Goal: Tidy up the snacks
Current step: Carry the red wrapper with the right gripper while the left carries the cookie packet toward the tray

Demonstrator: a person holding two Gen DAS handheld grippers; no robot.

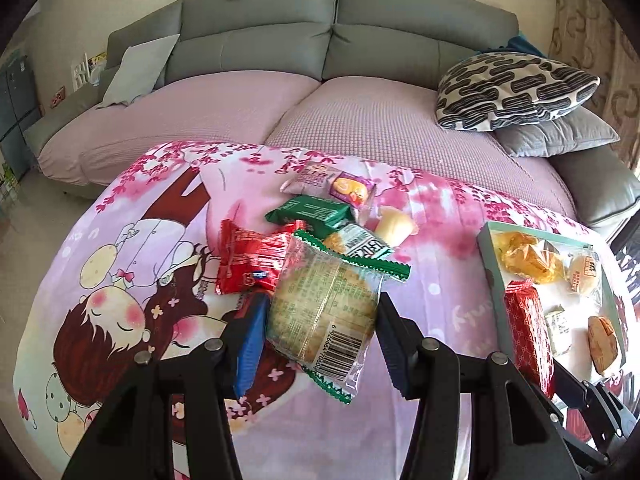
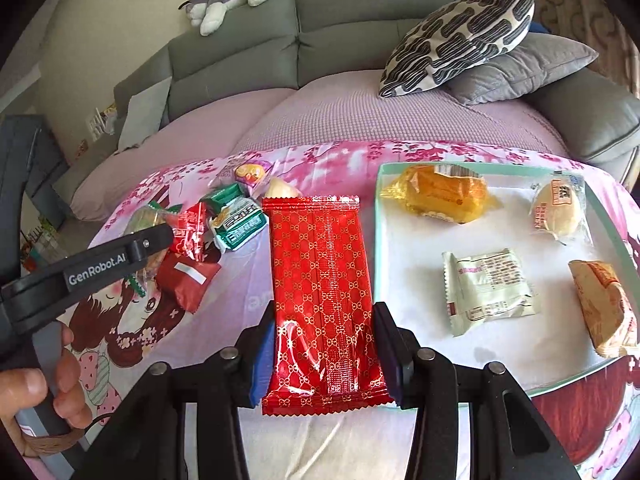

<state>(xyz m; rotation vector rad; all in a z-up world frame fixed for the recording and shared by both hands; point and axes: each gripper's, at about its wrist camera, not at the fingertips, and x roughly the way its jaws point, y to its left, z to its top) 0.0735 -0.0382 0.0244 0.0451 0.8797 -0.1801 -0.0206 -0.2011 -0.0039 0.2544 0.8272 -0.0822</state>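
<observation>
Two grippers each carry one packet. The left gripper (image 1: 320,344) is clamped on a clear green-edged cake packet (image 1: 324,312), lifted clear of the loose snack pile (image 1: 320,220) on the pink cartoon cloth (image 1: 120,280), probably so nothing else drags along. The right gripper (image 2: 324,360) pinches the lower end of a long red patterned packet (image 2: 320,280), which hangs just beside the tray (image 2: 384,184), apparently bound for it. Four wrapped snacks already lie spaced apart on the tray's white floor, leaving room near its front edge.
</observation>
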